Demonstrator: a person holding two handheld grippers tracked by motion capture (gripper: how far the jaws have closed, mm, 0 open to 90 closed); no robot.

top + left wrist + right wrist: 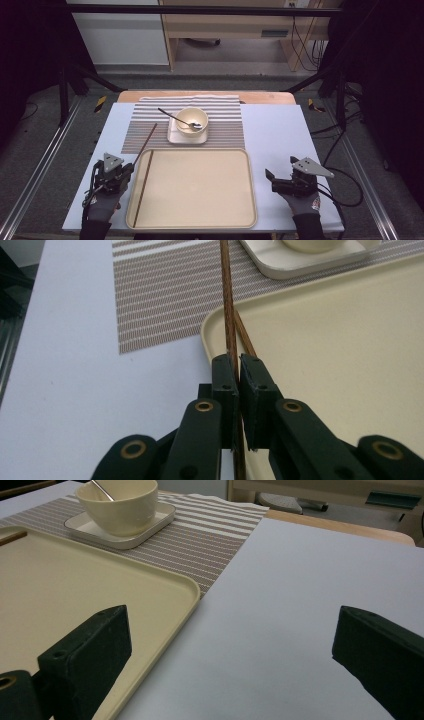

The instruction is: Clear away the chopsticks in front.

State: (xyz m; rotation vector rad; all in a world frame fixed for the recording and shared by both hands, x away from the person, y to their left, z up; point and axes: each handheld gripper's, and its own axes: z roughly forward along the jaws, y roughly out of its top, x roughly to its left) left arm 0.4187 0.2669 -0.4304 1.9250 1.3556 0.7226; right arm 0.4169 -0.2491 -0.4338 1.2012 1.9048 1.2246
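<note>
At the left edge of the pale blue surface (280, 130), the left hand-held gripper (131, 167) sits in a grey-gloved hand (102, 202), just beside the left rim of the wide cream plastic tray (200, 190). Its two black jaws are pressed together on a thin dark brown wooden chopstick (227, 315). In the left gripper view the stick runs from between the jaws straight ahead, over the tray's near corner and onto the brown-and-white striped placemat (227, 125) beyond. A second brown chopstick (142, 187) lies inside the tray along its left wall, just to the right of the left hand-held gripper; in the left gripper view its end appears right behind the clamped jaws, crossing under the held stick.

Ahead and to the right of that gripper, on the placemat, stands a square cream saucer (175, 136) carrying a round cream bowl (186, 120), with a metal spoon (172, 116) resting in the bowl, its handle pointing back left.

The right hand-held gripper (270, 179) rests at the right side of the surface, held by another grey-gloved hand (305, 205), just beside the tray's right rim. Its jaws stand wide apart with nothing between them; in the right gripper view bare surface lies in the gap, and the tray's corner sits to the left of it.
</note>
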